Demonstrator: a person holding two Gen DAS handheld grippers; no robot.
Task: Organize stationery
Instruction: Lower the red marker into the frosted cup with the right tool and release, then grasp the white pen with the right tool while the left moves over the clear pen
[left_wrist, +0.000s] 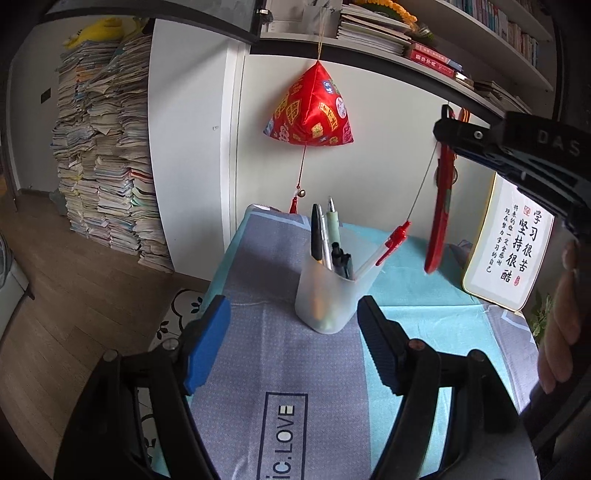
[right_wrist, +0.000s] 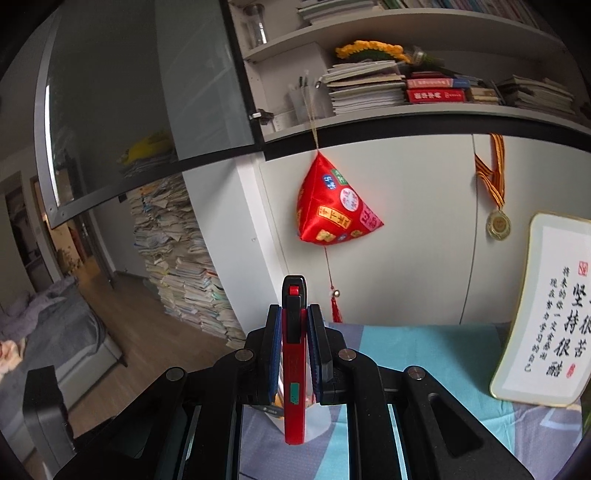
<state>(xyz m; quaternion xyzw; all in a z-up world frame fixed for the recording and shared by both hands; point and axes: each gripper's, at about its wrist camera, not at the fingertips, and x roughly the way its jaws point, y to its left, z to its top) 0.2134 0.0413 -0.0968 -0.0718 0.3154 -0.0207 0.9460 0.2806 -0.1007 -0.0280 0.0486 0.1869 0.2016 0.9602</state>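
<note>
The right tongs (right_wrist: 294, 332) pinch a red plastic utility knife (right_wrist: 294, 369), while the left tongs (left_wrist: 291, 339) stand spread before a frosted translucent pen cup (left_wrist: 327, 295) near the table's (left_wrist: 258, 369) far edge.

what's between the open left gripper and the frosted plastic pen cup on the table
Nothing: only bare grey-blue tablecloth between left gripper and frosted plastic pen cup, in the left wrist view.

Both wrist views face the wall; red pouch (left_wrist: 309, 107) (right_wrist: 337, 206) seemingly shared.
</note>
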